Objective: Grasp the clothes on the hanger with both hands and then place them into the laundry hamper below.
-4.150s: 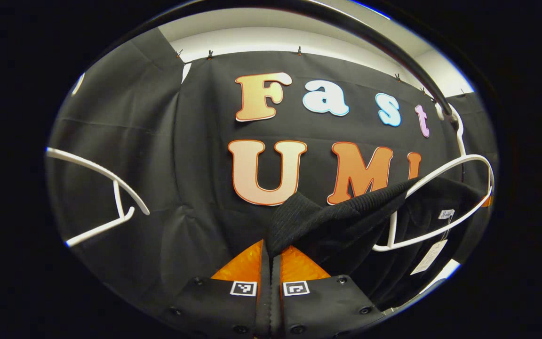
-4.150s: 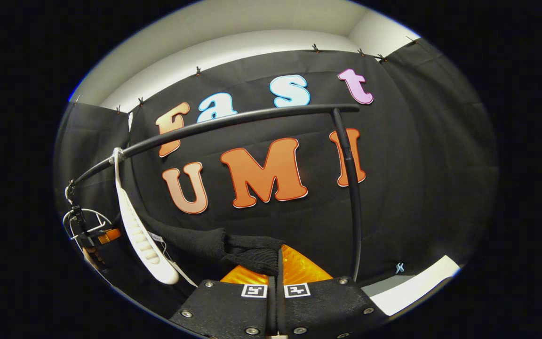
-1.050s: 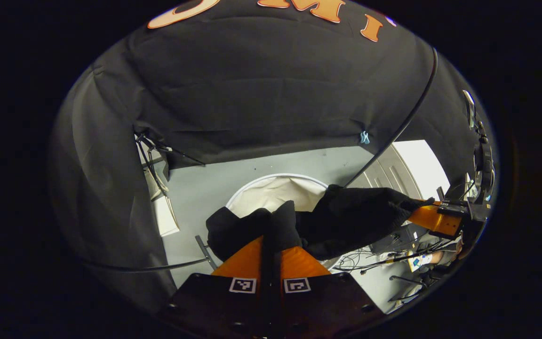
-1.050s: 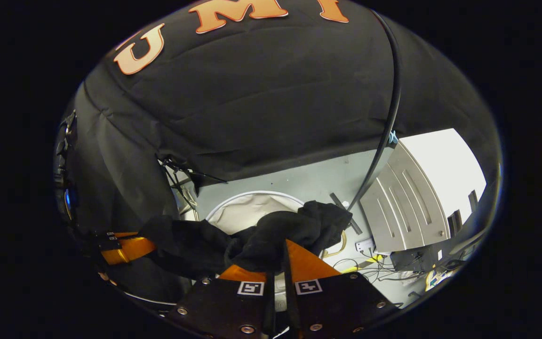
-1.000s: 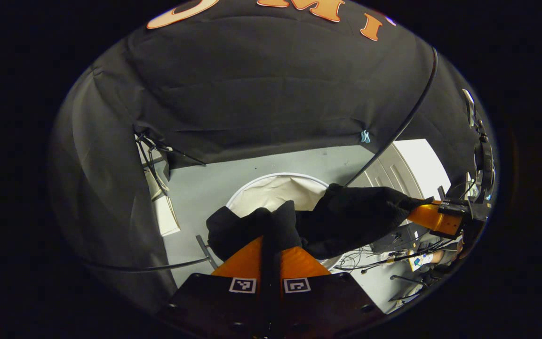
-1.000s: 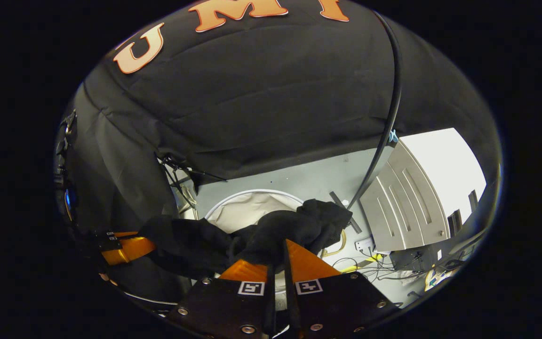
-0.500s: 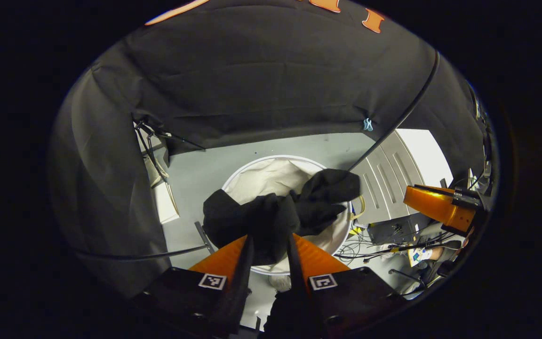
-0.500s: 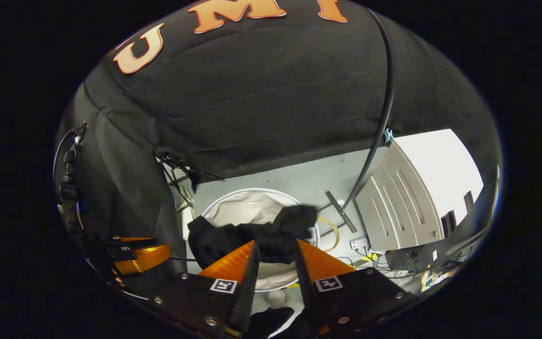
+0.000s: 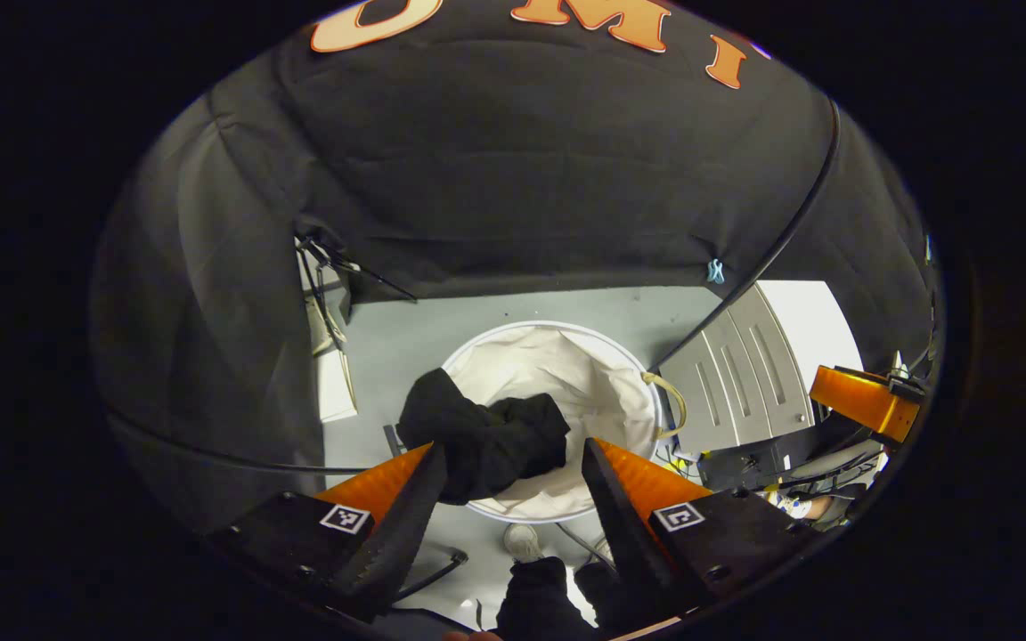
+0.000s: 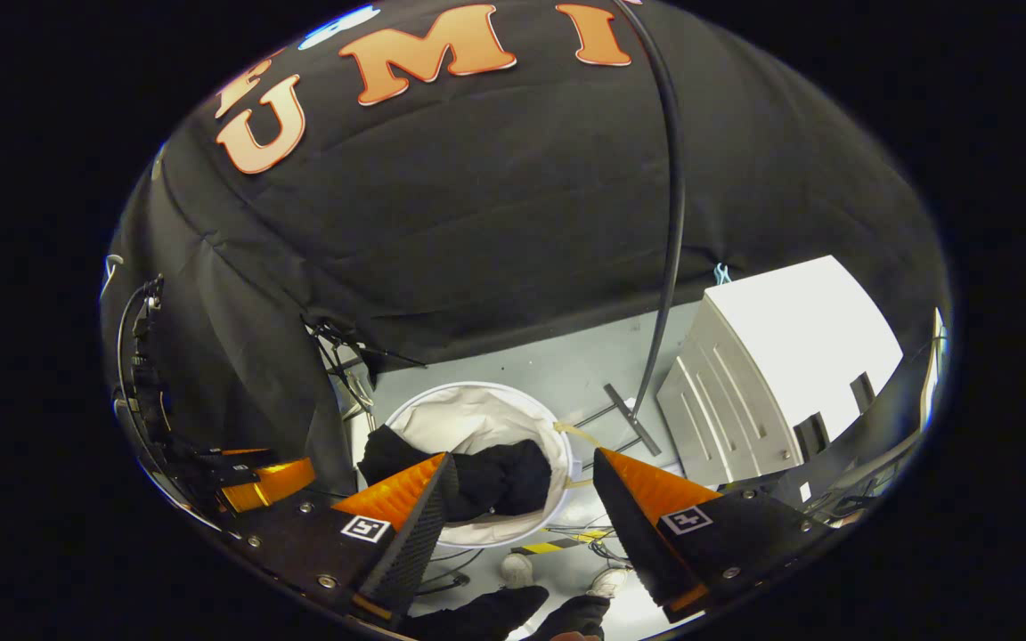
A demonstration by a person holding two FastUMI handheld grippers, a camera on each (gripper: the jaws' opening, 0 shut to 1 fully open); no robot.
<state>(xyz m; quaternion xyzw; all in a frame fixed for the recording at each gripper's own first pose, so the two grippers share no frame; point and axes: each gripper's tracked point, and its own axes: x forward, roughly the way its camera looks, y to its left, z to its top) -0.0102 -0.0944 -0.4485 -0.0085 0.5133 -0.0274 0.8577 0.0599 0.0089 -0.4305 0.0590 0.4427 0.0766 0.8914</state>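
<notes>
Both claws hang spread wide above the round white fabric laundry hamper [image 9: 620, 374] on the grey floor [image 9: 406, 334]: left claw [image 9: 506, 463] empty, right claw [image 10: 520, 476] empty. The crumpled black knitted garment [image 9: 486, 436] lies inside, draped over the hamper's left rim.

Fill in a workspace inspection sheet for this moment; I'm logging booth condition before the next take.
Surface: grey floor, bare around the hamper.
Job's things: black garment lies in the white laundry hamper, part draped over its near-left rim.
Clutter: white cabinet beside the hamper; a loose loop at its rim.
Grippers: left hand-held gripper open above the hamper, holding nothing; right hand-held gripper open, holding nothing.
Cables: tangled cables on the floor near the hamper; more wires at the wall's foot.
Surroundings: black cloth wall; black rack pole down to a floor foot.
</notes>
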